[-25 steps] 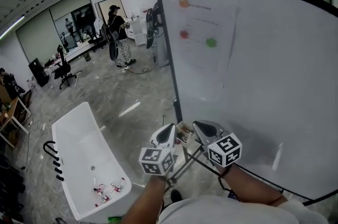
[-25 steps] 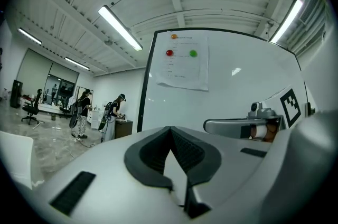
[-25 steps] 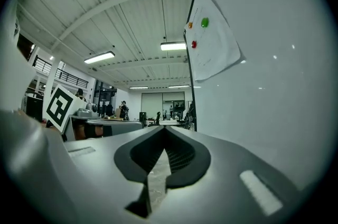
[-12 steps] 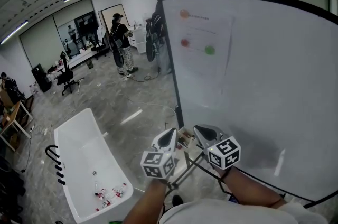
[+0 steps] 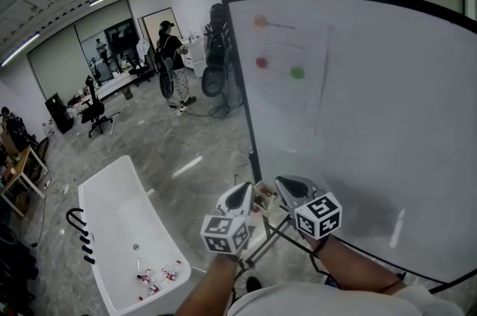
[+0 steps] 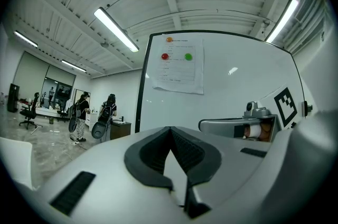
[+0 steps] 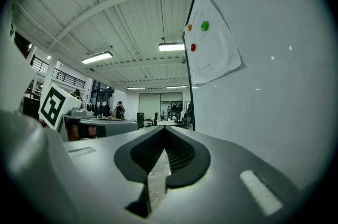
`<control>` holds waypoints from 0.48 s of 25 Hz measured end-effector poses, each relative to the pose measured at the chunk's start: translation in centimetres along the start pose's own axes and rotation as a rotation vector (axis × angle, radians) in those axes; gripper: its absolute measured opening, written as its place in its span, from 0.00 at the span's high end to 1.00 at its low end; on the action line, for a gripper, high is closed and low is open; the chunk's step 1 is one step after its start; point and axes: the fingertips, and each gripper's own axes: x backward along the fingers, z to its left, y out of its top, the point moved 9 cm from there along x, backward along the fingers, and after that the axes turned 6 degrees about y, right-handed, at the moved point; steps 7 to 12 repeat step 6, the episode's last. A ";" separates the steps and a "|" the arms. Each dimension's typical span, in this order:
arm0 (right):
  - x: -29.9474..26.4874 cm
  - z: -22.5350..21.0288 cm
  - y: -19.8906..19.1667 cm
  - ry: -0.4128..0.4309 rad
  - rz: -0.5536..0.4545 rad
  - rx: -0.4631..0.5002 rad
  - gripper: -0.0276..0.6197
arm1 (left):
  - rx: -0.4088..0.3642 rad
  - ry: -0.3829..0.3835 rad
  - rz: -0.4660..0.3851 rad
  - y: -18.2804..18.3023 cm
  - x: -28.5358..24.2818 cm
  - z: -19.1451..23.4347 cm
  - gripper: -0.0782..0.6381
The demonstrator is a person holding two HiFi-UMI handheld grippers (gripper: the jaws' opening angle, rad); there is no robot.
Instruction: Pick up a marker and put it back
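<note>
Left gripper point(image 6: 170, 132): fingers clenched, nothing between them.
Right gripper point(image 7: 165, 130): fingers clenched, empty.
Marker: not clearly identifiable; probably among the small items point(image 5: 262, 195) at the lower edge of the whiteboard point(image 5: 373, 121), between both grippers.
Approach: release one gripper's fingers first, then straddle the barrel squarely.

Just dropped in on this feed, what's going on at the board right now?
A person stands at a whiteboard and holds the left gripper and the right gripper side by side low in front of it. Both grippers are shut with nothing between the jaws, so no marker is picked up yet, and none can be made out clearly. A sheet with coloured dots hangs on the board. A white tub sits on the floor to the left.
</note>
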 end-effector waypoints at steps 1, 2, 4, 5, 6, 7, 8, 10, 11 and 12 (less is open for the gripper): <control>0.0 -0.2 0.0 -0.001 -0.001 0.000 0.95 | 0.000 0.000 0.000 0.0 -0.2 0.0 0.88; 0.0 -0.3 0.0 -0.002 -0.002 -0.001 0.95 | 0.000 0.000 -0.001 0.0 -0.3 0.0 0.88; -0.1 -0.4 -0.1 -0.004 -0.004 0.001 0.95 | 0.000 -0.002 -0.003 0.0 -0.3 0.1 0.88; -0.1 -0.4 -0.1 -0.006 -0.004 0.002 0.95 | 0.000 -0.005 -0.006 0.0 -0.3 0.1 0.88; -0.1 -0.4 -0.2 -0.008 -0.004 0.004 0.95 | 0.000 -0.008 -0.008 0.0 -0.2 0.1 0.88; -0.1 -0.4 -0.2 -0.008 -0.004 0.004 0.95 | 0.000 -0.008 -0.008 0.0 -0.2 0.1 0.88; -0.1 -0.4 -0.2 -0.008 -0.004 0.004 0.95 | 0.000 -0.008 -0.008 0.0 -0.2 0.1 0.88; -0.1 -0.4 -0.2 -0.008 -0.004 0.004 0.95 | 0.000 -0.008 -0.008 0.0 -0.2 0.1 0.88; -0.1 -0.4 -0.2 -0.008 -0.004 0.004 0.95 | 0.000 -0.008 -0.008 0.0 -0.2 0.1 0.88; -0.1 -0.4 -0.2 -0.008 -0.004 0.004 0.95 | 0.000 -0.008 -0.008 0.0 -0.2 0.1 0.88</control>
